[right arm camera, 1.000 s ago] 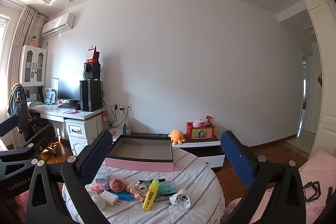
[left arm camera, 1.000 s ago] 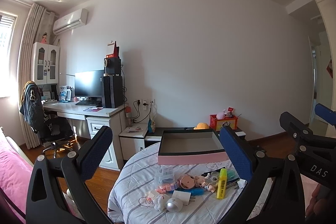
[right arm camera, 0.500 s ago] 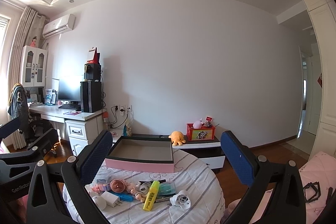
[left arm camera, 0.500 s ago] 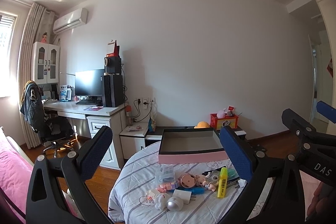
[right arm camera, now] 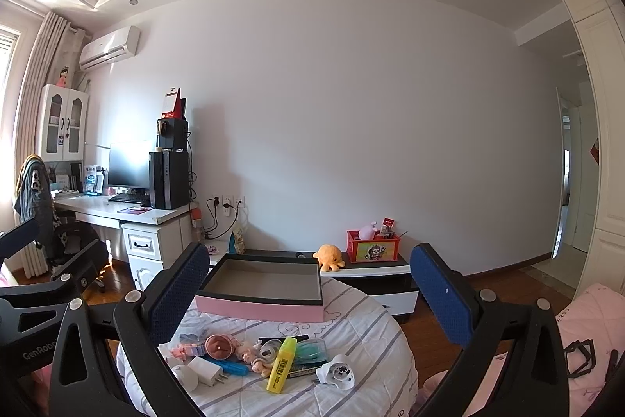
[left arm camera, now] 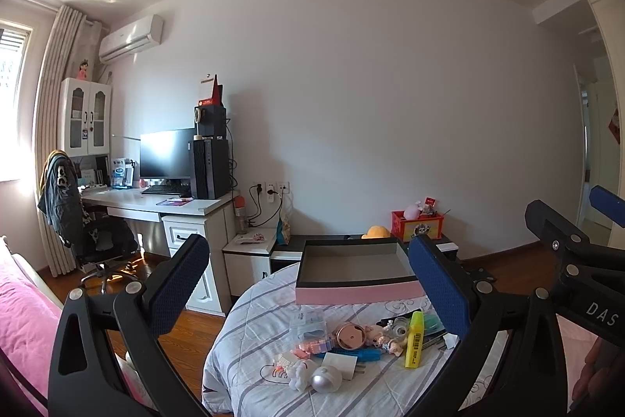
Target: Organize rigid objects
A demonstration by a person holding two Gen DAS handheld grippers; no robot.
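We hold the left gripper (left arm camera: 308, 284) and right gripper (right arm camera: 310, 294) spread wide, both empty, above the round surface (right arm camera: 375, 315). The pink box (right arm camera: 261, 311) sits far; a yellow highlighter (right arm camera: 282, 364) lies near among small toys too jumbled to identify, our fingers covering some.

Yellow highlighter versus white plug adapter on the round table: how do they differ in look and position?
The yellow highlighter is long, slim and bright, with a barcode label; the white plug adapter is short, blocky and plain with metal prongs. In the right wrist view, the highlighter lies right of the toy pile, the adapter at its left. The highlighter points toward the pink box; the adapter lies askew. Both lie loose on the striped cloth, outside the box.
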